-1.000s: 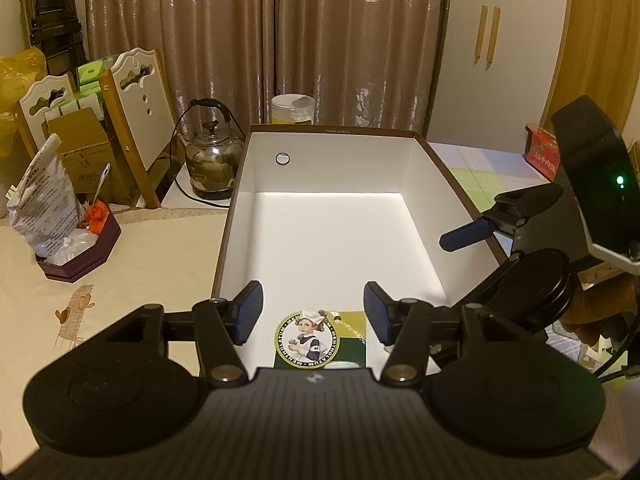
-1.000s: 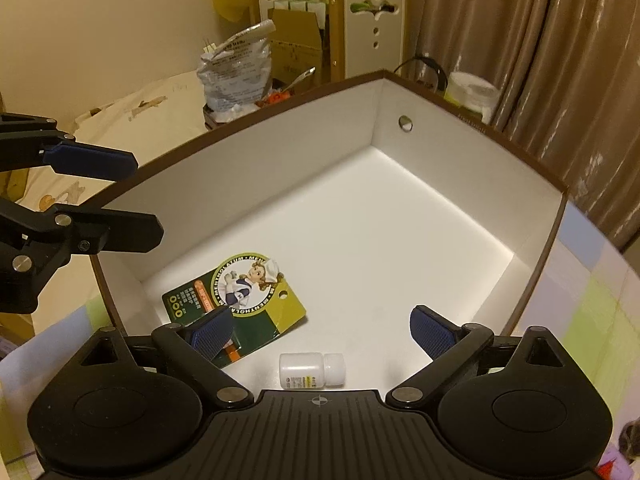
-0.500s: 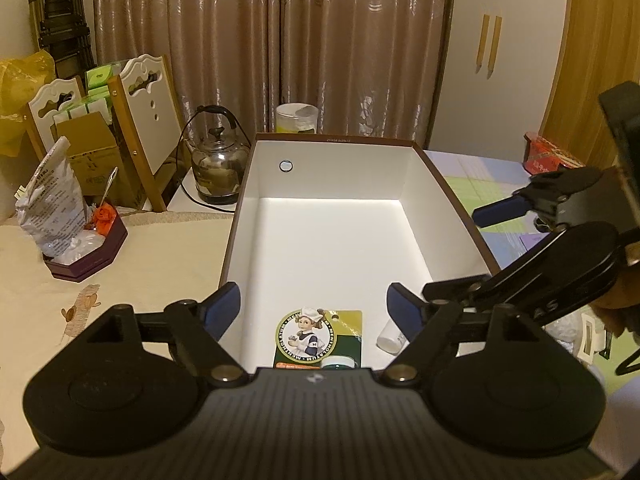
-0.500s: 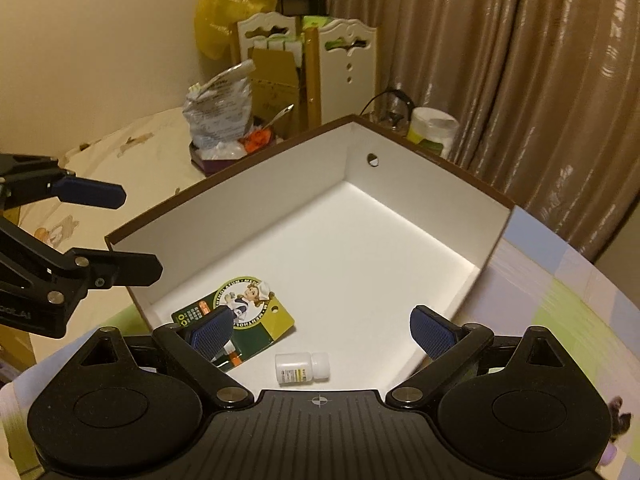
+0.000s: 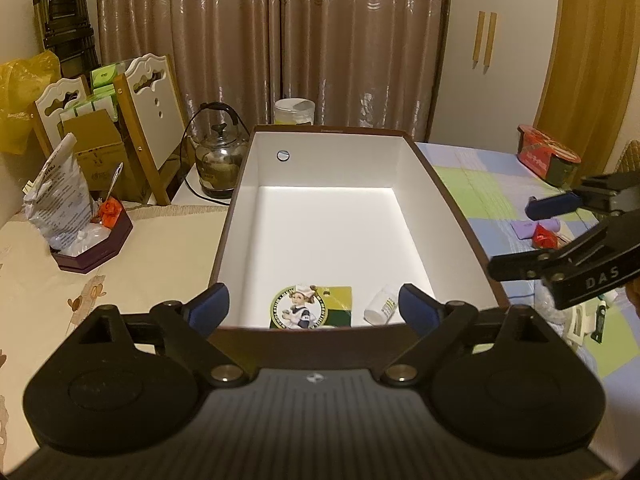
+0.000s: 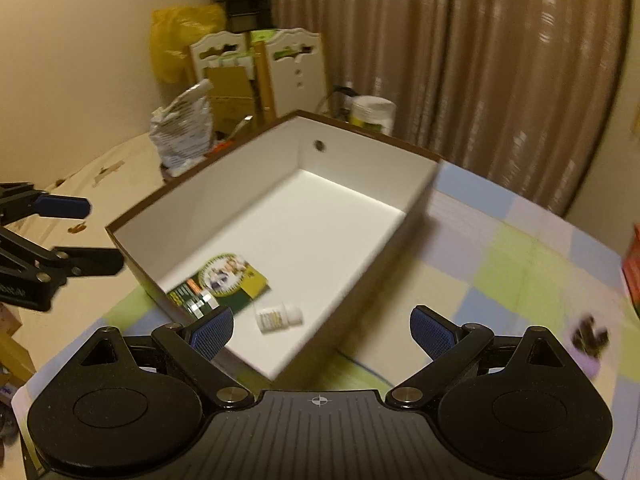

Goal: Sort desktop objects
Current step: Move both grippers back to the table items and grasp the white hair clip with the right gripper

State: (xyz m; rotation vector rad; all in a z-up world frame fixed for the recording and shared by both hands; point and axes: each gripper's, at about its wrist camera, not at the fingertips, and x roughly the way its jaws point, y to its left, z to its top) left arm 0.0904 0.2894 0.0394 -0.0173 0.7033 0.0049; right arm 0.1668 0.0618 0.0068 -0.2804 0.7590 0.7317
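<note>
A brown box with a white inside stands on the table. In it lie a green card with a cartoon girl and a small white bottle. My left gripper is open and empty, held above the box's near edge. My right gripper is open and empty, just outside the box's near right corner; it shows at the right in the left wrist view.
A purple tray with a crumpled bag sits left of the box. A glass kettle and a white tub stand behind it. Small items, a red tin and a dark object lie on the checked cloth at right.
Both grippers have pulled back and up out of the box. My left gripper opened wider. The right gripper swung right, away from the box.
</note>
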